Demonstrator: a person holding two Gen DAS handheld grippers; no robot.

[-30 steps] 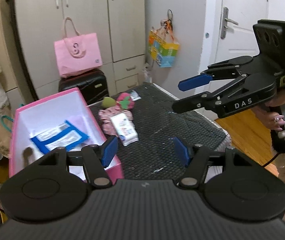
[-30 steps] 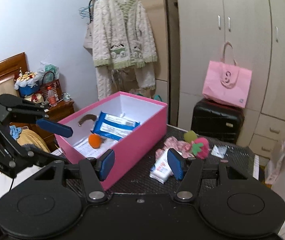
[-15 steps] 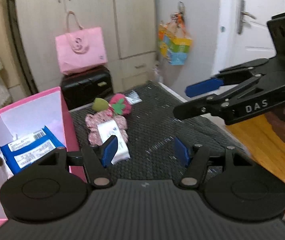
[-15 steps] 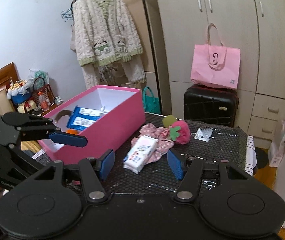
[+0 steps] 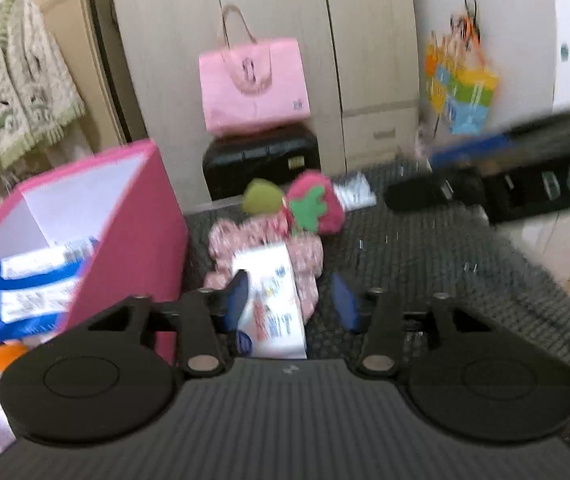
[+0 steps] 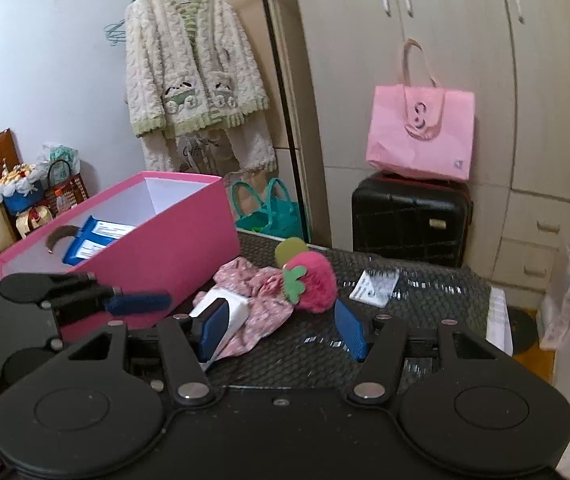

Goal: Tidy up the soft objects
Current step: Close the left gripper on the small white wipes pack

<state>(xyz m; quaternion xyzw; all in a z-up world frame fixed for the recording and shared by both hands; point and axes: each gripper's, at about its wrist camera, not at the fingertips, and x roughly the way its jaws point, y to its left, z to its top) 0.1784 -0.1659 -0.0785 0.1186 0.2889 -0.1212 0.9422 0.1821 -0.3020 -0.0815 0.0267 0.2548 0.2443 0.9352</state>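
Note:
A white tissue pack (image 5: 273, 308) lies on a pink floral cloth (image 5: 265, 240) on the black mat. My left gripper (image 5: 291, 304) is low over it with its jaws closing. The pack is between the blue pads, but the right pad still stands clear of it. Behind sit a pink strawberry plush (image 5: 313, 204) and a green puff (image 5: 263, 198). To the left is the pink box (image 5: 125, 220) with blue packs (image 5: 33, 284) inside. My right gripper (image 6: 282, 329) hangs open in front of the strawberry plush (image 6: 313, 284) and the floral cloth (image 6: 257, 296), holding nothing.
A white sachet (image 6: 377, 288) lies on the mat (image 6: 425, 300) right of the plush. Beyond the table's far edge stands a black suitcase (image 6: 409, 216) with a pink bag (image 6: 421, 136) on it, before cupboards. An orange ball (image 5: 9, 354) is in the box.
Both grippers have come down and closer to the pile beside the box. The left jaws have narrowed, and the tissue pack now sits between them.

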